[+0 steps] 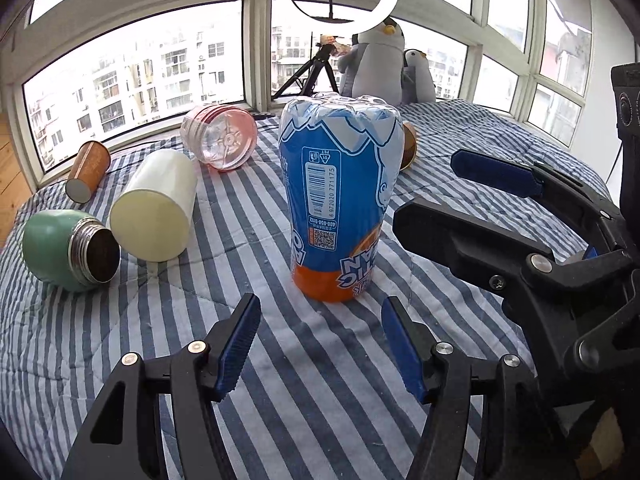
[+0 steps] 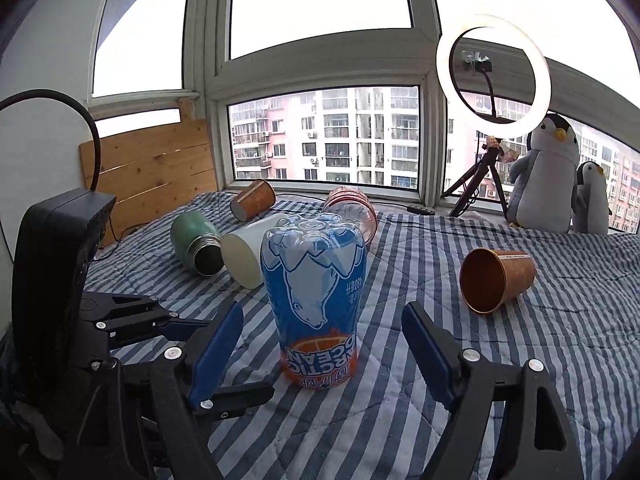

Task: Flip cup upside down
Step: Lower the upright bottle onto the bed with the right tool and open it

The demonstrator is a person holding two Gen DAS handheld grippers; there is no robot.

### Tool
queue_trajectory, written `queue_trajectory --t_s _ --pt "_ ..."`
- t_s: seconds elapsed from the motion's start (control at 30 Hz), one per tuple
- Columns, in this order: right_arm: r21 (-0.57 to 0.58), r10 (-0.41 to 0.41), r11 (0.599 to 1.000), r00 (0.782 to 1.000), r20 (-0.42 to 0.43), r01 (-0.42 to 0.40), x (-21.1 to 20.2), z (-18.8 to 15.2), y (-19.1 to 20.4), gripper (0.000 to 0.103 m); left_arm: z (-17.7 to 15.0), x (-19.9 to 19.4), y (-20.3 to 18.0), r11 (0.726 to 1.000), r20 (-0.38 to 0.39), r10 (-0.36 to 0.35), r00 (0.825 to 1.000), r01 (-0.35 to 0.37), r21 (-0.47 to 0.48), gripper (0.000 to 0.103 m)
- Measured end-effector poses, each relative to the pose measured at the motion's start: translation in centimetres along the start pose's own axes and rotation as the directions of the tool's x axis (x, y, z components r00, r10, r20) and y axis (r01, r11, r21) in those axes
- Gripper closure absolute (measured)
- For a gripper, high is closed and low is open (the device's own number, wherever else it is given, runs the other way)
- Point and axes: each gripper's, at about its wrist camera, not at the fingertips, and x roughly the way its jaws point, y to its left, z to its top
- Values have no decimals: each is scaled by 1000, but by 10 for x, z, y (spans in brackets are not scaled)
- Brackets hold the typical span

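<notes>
A blue and orange plastic cup (image 1: 340, 200) with a polar bear label stands upside down on the striped bedspread (image 1: 304, 380); its print reads inverted. It also shows in the right wrist view (image 2: 316, 300). My left gripper (image 1: 320, 344) is open and empty, just in front of the cup. My right gripper (image 2: 320, 344) is open and empty, its fingers on either side of the cup's base without touching it. The right gripper also shows in the left wrist view (image 1: 440, 188), to the right of the cup.
Lying on the bedspread are a green flask (image 1: 68, 250), a cream cup (image 1: 156, 204), a pink clear cup (image 1: 222, 140), a brown paper cup (image 1: 86, 170) and a copper cup (image 2: 496, 280). Plush penguins (image 2: 548, 172), a ring light tripod (image 2: 480, 172) and windows stand behind.
</notes>
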Motion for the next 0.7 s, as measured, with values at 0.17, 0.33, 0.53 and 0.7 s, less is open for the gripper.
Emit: queue_trajectory --t_s 0.17,0.33,0.53,0.7 --pt "-9 -42 999 999 23 43 -14 -4 6 22 -3 -18 -2 999 52 33 998 -32 -13 30" --pt "-14 -104 994 993 58 105 -25 -5 7 20 -6 -35 -4 996 128 86 988 -83 -34 28" --pt "29 -169 986 980 107 167 -34 -4 0 16 -11 -48 0 983 240 163 957 -138 -119 16" --pt "45 -190 982 974 120 186 -35 -6 -3 15 -12 -48 9 972 263 203 943 -163 -169 10"
